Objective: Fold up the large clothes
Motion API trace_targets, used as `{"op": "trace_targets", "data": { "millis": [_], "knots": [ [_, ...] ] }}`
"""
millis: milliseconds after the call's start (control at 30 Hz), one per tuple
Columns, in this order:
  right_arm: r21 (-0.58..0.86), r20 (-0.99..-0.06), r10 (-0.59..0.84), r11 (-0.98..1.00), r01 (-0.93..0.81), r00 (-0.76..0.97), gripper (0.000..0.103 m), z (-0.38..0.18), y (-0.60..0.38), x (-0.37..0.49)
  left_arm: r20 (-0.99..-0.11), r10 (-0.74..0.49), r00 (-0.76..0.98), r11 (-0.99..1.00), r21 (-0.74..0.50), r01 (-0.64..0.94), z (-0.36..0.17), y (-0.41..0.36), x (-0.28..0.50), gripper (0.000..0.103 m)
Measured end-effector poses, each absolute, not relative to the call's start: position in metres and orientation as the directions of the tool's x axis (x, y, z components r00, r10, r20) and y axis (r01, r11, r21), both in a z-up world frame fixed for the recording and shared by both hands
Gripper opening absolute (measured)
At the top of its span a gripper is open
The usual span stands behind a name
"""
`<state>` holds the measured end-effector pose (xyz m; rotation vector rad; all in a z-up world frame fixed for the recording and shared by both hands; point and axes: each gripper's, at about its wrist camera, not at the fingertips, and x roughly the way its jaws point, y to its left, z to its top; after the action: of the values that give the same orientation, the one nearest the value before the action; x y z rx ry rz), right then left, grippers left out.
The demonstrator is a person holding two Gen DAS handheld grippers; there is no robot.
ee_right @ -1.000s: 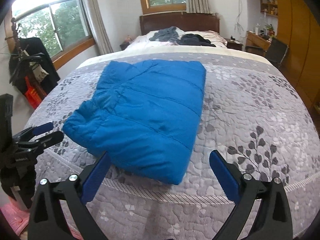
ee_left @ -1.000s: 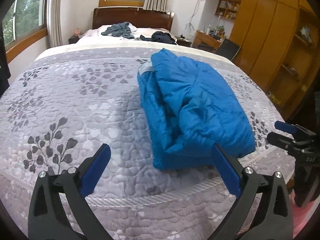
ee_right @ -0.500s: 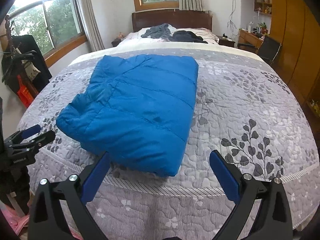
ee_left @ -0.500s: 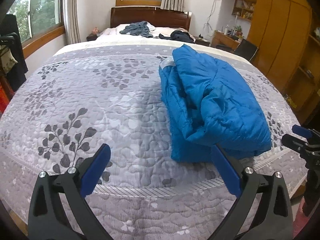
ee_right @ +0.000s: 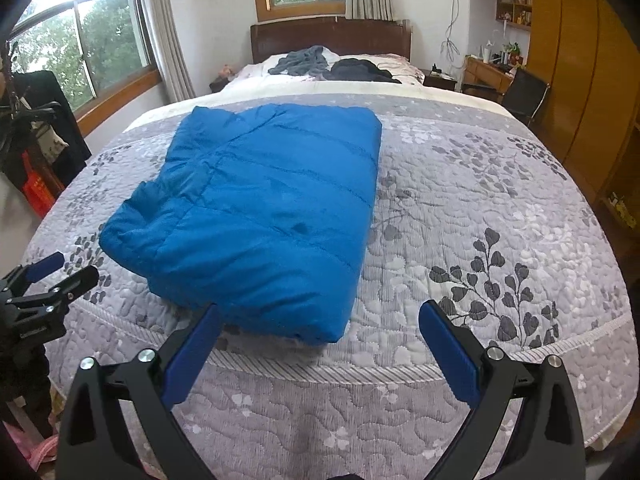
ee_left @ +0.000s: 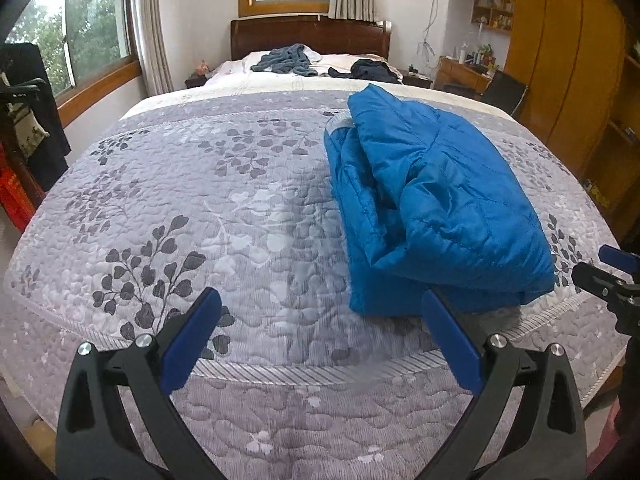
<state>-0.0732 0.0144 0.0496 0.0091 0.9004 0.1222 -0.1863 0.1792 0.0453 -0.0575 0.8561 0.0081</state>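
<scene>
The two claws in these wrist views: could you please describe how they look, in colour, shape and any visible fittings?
They match. The left claw and the right claw each have two black plastic fingers that spread in a V, with triangular cut-outs near the base. Each finger carries a flat, elongated blue pad on its inner face and two silver bolt heads. No cables, markings or sleeves are visible.

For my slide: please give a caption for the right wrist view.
Open right gripper above bed edge, facing folded blue jacket on grey quilt.
</scene>
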Motion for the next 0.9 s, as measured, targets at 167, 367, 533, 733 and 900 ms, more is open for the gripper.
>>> {"op": "trace_targets", "data": {
  "millis": [167,367,533,733,900],
  "knots": [
    [0.063,-0.787,0.108,0.993,-0.095,0.608,0.099,0.046,0.013,-0.072,-0.752,0.002,0.659,0.999,-0.033,-0.041,0.046,0.177,-0.189,0.099],
    [0.058,-0.793,0.096,0.995,-0.083,0.602,0.099,0.043,0.011,-0.071,-0.756,0.013,0.654,0.999,-0.023,-0.047,0.045,0.176,-0.190,0.099],
    [0.055,-0.796,0.093,0.995,-0.081,0.598,0.099,0.040,0.011,-0.071,-0.763,0.019,0.646,0.999,-0.017,-0.049,0.042,0.175,-0.189,0.099],
    [0.057,-0.803,0.091,0.995,-0.076,0.589,0.099,0.037,0.009,-0.070,-0.768,0.022,0.640,0.999,-0.014,-0.050,0.040,0.175,-0.188,0.099],
    [0.065,-0.806,0.099,0.995,-0.080,0.583,0.099,0.036,0.009,-0.068,-0.769,0.022,0.638,0.999,-0.013,-0.049,0.039,0.174,-0.188,0.099]
  ]
}}
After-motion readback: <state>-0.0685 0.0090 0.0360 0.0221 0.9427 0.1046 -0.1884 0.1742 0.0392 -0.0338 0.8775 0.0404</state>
